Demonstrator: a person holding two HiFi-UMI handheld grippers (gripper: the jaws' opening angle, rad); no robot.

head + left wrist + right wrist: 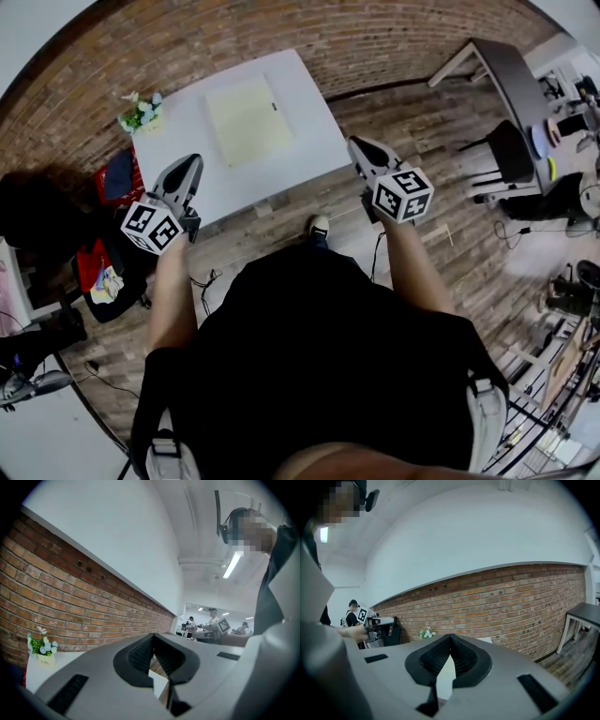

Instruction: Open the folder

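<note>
Approach step, I judge: left gripper (191,163) and right gripper (359,144), jaws together and empty, hang short of the closed pale-yellow flat folder (248,119) on the white table (314,141); next, reach its edge.

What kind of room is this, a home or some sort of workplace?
Probably a shared office or lab workspace: a long brick wall, a white table holding a folder, a dark desk with a chair, and more people working further down the room.

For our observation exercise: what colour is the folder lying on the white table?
Pale yellow. The folder shows best in the head view.
</note>
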